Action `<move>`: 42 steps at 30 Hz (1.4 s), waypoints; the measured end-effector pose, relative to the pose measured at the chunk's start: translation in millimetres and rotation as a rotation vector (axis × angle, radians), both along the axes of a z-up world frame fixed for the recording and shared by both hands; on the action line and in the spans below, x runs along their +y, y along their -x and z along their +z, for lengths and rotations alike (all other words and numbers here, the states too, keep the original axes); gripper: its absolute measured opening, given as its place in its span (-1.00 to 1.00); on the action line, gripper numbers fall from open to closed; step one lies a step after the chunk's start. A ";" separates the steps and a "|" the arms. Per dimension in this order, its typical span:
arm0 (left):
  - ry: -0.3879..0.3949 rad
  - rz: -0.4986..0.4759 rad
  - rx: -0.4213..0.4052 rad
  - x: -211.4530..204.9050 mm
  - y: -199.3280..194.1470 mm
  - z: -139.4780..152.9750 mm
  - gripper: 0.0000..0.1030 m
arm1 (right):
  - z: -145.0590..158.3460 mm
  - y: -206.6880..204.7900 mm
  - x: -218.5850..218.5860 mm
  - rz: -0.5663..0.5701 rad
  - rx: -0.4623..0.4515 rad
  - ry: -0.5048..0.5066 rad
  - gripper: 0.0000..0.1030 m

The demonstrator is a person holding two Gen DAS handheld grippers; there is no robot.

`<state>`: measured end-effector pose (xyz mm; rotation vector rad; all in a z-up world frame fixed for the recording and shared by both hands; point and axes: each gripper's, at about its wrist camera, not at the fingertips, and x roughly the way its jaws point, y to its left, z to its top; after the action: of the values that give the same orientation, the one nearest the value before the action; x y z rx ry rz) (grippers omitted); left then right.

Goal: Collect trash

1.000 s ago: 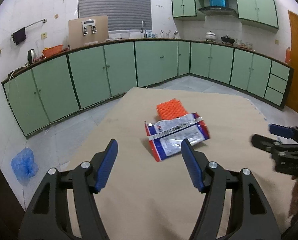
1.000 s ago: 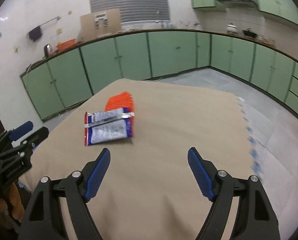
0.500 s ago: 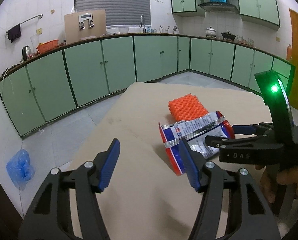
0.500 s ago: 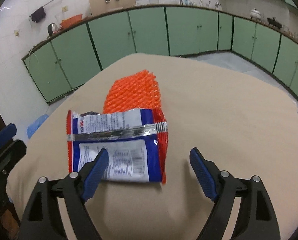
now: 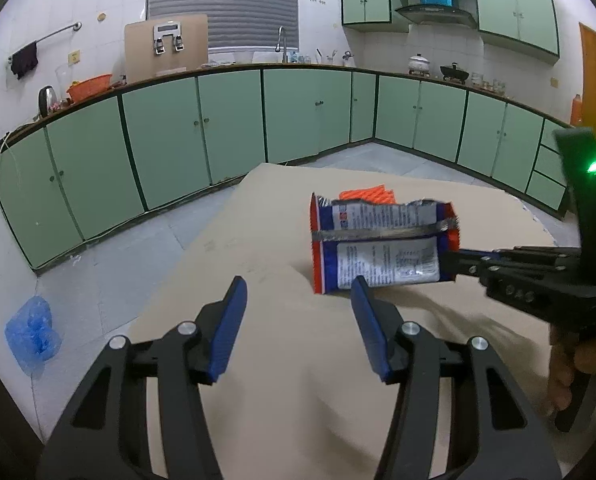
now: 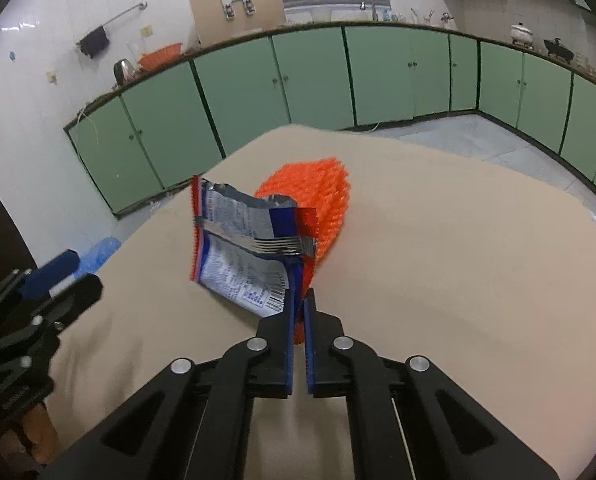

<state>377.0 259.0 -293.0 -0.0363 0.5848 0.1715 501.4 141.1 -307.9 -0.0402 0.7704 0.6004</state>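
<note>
**Right claw pinches wrapper by its edge**

The right gripper (image 6: 298, 312) is clamped on the red side seam of the snack wrapper (image 6: 242, 256), its jaws nearly together with the foil between them. The wrapper stands tilted on edge above the table (image 6: 457, 280), its far side just in front of the orange foam net (image 6: 325, 200), which lies on the tabletop. The left gripper (image 5: 298, 304) hangs with its jaws spread wide and nothing in them, near the wrapper's lower edge.

The wrapper looks empty, light and crinkly, likely slick; a sealed seam is probably the firmest place to hold it. The net looks soft and springy, so a pinch across its folded middle should suit. No bin is in view.
</note>
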 end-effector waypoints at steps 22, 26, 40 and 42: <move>0.031 -0.071 0.049 -78.5 -93.1 -11.7 0.03 | 18.8 -41.5 -108.3 -0.196 -0.060 -0.062 -0.93; 0.022 -0.066 0.069 -84.3 -110.0 -16.0 0.03 | 12.6 -58.9 -112.9 -0.206 -0.048 -0.077 -0.93; 0.039 -0.046 0.125 -77.4 -138.3 -25.2 -1.00 | 1.5 -70.4 -120.8 -0.217 -0.028 -0.086 -0.93; 0.036 -0.047 0.102 -79.0 -130.2 -17.3 -1.00 | 3.9 -66.9 -121.4 -0.219 -0.031 -0.088 -0.93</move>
<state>507.3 180.0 -310.2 -0.0491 0.6902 0.1178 568.3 19.7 -304.0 0.1141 0.7064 0.4238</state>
